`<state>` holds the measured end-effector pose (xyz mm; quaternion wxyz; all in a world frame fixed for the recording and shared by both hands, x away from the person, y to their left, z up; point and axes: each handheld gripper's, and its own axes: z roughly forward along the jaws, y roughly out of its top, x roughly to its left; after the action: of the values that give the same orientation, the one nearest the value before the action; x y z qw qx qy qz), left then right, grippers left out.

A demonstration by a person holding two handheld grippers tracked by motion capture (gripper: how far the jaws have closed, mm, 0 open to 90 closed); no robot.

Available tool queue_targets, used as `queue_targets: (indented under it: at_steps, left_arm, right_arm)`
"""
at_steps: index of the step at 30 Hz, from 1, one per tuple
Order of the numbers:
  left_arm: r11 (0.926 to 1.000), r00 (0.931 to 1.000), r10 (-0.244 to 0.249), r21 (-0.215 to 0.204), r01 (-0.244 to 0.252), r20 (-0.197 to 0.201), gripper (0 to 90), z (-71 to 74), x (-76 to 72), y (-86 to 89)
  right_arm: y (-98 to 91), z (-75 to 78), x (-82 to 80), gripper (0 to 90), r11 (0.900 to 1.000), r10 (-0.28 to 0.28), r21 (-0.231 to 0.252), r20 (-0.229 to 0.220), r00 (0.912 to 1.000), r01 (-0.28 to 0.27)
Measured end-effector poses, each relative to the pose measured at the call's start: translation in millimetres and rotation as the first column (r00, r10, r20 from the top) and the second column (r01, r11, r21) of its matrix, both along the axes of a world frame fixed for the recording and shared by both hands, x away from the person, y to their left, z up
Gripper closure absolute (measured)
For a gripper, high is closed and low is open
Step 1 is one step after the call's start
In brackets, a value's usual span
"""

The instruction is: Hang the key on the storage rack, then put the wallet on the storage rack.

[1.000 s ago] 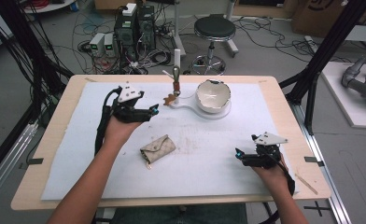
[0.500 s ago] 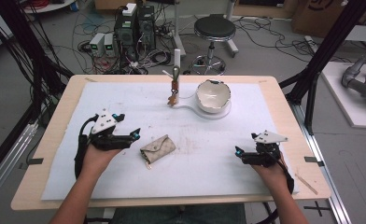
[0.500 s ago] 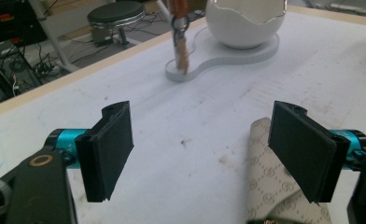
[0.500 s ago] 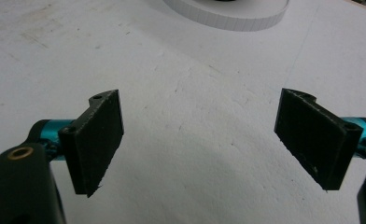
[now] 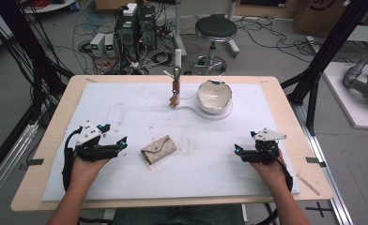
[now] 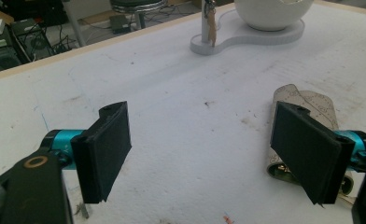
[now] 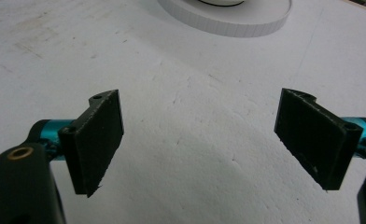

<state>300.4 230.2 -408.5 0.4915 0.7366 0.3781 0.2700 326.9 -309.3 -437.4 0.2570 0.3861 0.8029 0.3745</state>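
White foam sheeting [image 5: 140,112] covers the wooden table [image 5: 285,101], and beyond its far edge the floor holds tangled cables, computer boxes [image 5: 135,23] and a round black stool [image 5: 216,29]. On the sheet near the far edge sits a white stand [image 5: 205,111] carrying a cracked white bowl [image 5: 214,96], with a thin upright post [image 5: 176,77] from which a small brown charm [image 5: 173,99] hangs. A beige pouch [image 5: 158,149] lies flat near the middle of the sheet, closer to the person's side, well apart from the stand. The left gripper [image 5: 122,143] rests low just beside the pouch on its left side; its jaws have just been opening and stand spread wide with only bare sheet between them. In the left gripper view the pouch [image 6: 307,100] lies partly behind the right-hand jaw, outside the gap, so that jaw hides its near end. The right gripper [image 5: 237,151] sits well apart on the other side of the pouch, jaws also spread wide over bare foam, with the rim of the stand [image 7: 228,23] ahead of it. Nothing lies between either gripper and the pouch.
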Motion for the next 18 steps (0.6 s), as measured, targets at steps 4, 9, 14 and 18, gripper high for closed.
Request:
queue_targets:
  at_steps: [4,9,14,18]
  left_arm:
    - [0.9998,0.9998,-0.018,0.005,0.018,-0.006,20.2,-2.0,-1.1,2.3]
    - [0.9996,0.9996,-0.028,-0.003,0.028,-0.005,20.2,-1.3,-5.7,4.9]
    - [0.998,0.9979,-0.063,-0.007,0.063,-0.015,20.2,-2.8,-8.9,-1.9]
    - [0.9944,0.9941,-0.106,-0.008,0.106,-0.026,20.1,-4.2,-8.9,-11.6]
  right_arm:
    - [0.8,0.7,1.2,15.7,1.0,0.0,0.001,0.001,1.0,0.0]
    - [2.9,1.7,4.8,15.8,1.0,-0.001,-0.001,0.004,1.0,0.001]
    - [6.6,2.4,6.1,15.7,1.0,0.006,-0.002,0.006,1.0,-0.006]
    - [8.0,2.6,5.8,15.7,0.9999,0.014,-0.005,0.012,0.9998,-0.014]
